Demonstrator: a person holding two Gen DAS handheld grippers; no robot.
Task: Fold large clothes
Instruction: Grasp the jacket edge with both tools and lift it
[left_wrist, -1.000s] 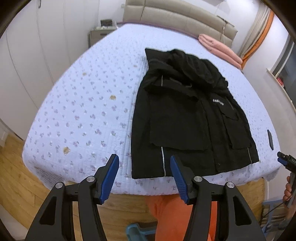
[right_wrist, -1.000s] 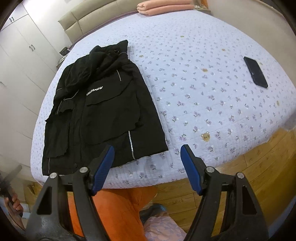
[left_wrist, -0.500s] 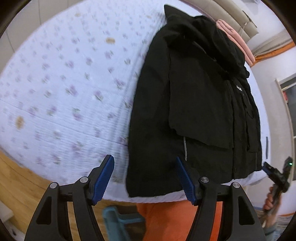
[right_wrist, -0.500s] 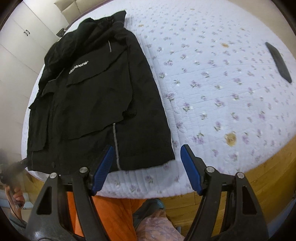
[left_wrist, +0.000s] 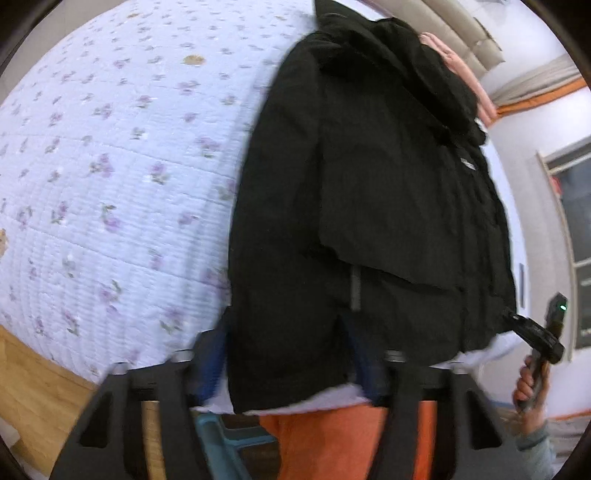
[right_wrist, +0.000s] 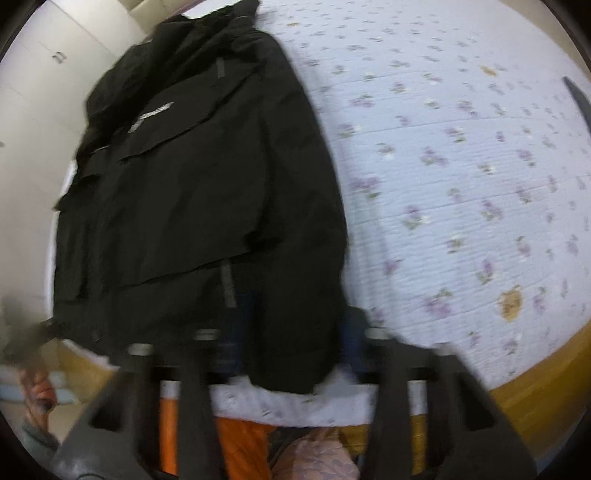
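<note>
your left tongs (left_wrist: 286, 354) are spread wide, blue pads on either side of the near left corner of the black jacket (left_wrist: 369, 206). the hem sits between the fingers; motion blur hides whether the pads touch the cloth, cannot tell. nothing is clamped.

your right tongs (right_wrist: 291, 343) are also wide apart, straddling the jacket's (right_wrist: 199, 192) near right hem corner. the fabric lies between the two fingers, and the frame is too blurred to tell contact. no grip visible.

the jacket lies flat on the bed (left_wrist: 110, 166), front up, hem at the near edge of the mattress and hood end toward the headboard (left_wrist: 461, 33). its sleeves are folded in over the body. grey reflective strips show near the hem in both views.

the quilt (right_wrist: 461, 184) is pale blue with small purple flowers. a dark flat object (right_wrist: 578, 103) lies on the far right of the bed in the right view. a pink folded cloth (left_wrist: 465, 74) sits past the hood. in the left view, your right hand (left_wrist: 528, 384) holds the other tool at the right edge.
</note>
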